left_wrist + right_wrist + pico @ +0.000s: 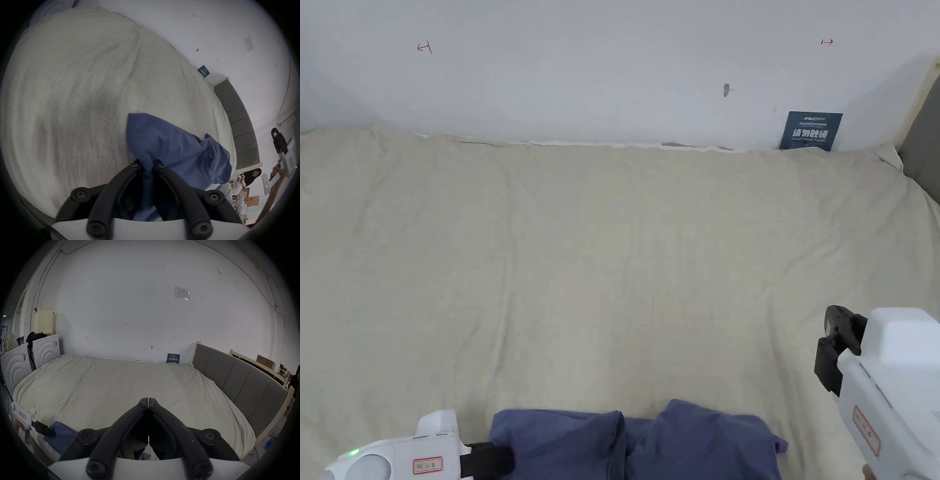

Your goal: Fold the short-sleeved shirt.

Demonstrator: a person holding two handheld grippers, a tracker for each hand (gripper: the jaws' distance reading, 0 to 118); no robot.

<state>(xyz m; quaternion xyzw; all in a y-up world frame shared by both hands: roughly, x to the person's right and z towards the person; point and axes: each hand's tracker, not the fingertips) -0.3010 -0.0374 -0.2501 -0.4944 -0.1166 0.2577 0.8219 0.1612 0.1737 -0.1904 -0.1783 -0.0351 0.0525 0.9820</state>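
The shirt lay bunched at the bed's near edge. The left gripper pinched its cloth; the right gripper hung clenched, empty (well apart). Spreading flat should precede folding.

We saw a bed under a rumpled cream sheet, pushed against a plain white wall. A grey padded headboard ran along its right side. White cabinets with curved mouldings stood past its left end, and a small blue sign leaned on the wall.
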